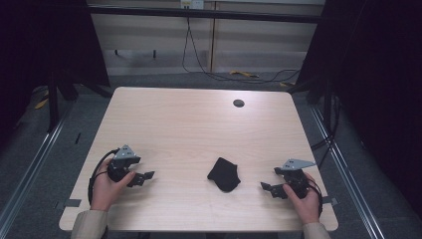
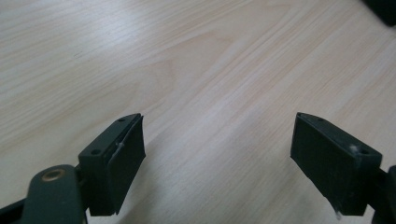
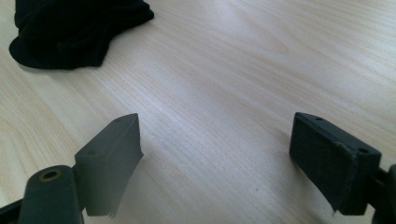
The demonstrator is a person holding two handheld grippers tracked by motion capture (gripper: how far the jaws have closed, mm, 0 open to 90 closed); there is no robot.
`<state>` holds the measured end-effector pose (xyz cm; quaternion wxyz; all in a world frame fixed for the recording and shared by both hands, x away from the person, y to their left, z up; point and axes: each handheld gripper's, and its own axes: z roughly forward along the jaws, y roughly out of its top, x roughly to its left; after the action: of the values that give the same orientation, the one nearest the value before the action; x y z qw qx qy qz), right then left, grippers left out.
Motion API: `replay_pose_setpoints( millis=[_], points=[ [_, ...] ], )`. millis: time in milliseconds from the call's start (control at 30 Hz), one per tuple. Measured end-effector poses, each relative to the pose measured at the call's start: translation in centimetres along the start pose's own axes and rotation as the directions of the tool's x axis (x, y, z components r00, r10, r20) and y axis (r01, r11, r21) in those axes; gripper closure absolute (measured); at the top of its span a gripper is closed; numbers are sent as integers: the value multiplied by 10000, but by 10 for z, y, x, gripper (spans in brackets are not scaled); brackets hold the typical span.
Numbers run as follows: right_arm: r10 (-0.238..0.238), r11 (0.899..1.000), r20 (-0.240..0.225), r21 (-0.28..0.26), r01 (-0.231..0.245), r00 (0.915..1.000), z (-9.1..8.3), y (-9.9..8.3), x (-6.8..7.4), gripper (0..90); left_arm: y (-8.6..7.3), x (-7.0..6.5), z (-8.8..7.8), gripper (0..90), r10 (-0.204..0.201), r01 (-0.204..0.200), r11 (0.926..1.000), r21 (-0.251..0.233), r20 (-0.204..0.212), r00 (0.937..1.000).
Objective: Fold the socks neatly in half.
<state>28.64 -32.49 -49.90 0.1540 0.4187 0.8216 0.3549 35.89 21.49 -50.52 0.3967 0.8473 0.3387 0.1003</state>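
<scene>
Your left gripper (image 1: pixel 142 178) sits low over the near left part of the table (image 1: pixel 189 129), held in your left hand (image 1: pixel 107 186). Its jaws stand spread wide, with nothing between them; in the left gripper view bare wood grain shows in the gap. Jaw tips point toward the middle of the table, toward the black cloth (image 1: pixel 224 174).

Your right gripper (image 1: pixel 271 189) sits low over the near right part of the table, held in your right hand (image 1: pixel 306 196). Jaws also spread wide, nothing pinched; in the right gripper view plain tabletop lies between them. Tips point inward, toward the cloth.

The black cloth lies crumpled in a small heap on the tabletop, between the two grippers, nearer the right one than the left. It touches neither gripper. In the right gripper view the cloth (image 3: pixel 77 32) shows in the upper left corner, ahead of the jaws and off to one side, apart from both. In the left gripper view a dark edge shows at the upper right corner; too little of it to tell what it is.

A small dark round grommet (image 1: pixel 239 103) sits in the far part of the tabletop, well apart from the cloth. Cables (image 1: pixel 199 59) run over the floor beyond the table's far edge.
</scene>
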Motion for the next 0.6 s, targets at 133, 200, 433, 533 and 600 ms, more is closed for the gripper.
replay_pose_setpoints(
  millis=[133, 200, 433, 533, 600],
  points=[
    [-21, 10000, 31, -40, 21, 10000, 0, -1, -1, 160, -4, 4, -1, 176, 87, -85, 9999, 135, -144, 9999],
    [-73, 10000, 61, -21, 73, 10000, 0, -1, 0, 160, -5, 4, 0, 176, 66, -62, 9998, 197, -178, 9998],
    [-333, 9994, 239, 4, 333, 9992, 1, -1, 2, 156, -7, 3, 1, 176, 263, -255, 9991, 332, -251, 9993],
    [-332, 9994, 224, 22, 332, 9992, 1, -1, 2, 154, -8, 3, 1, 176, 325, -314, 9989, 355, -309, 9990],
    [-336, 9994, 232, 20, 336, 9992, 2, -1, 2, 153, -8, 4, 1, 172, 295, -284, 9991, 323, -324, 9990]
  ],
)
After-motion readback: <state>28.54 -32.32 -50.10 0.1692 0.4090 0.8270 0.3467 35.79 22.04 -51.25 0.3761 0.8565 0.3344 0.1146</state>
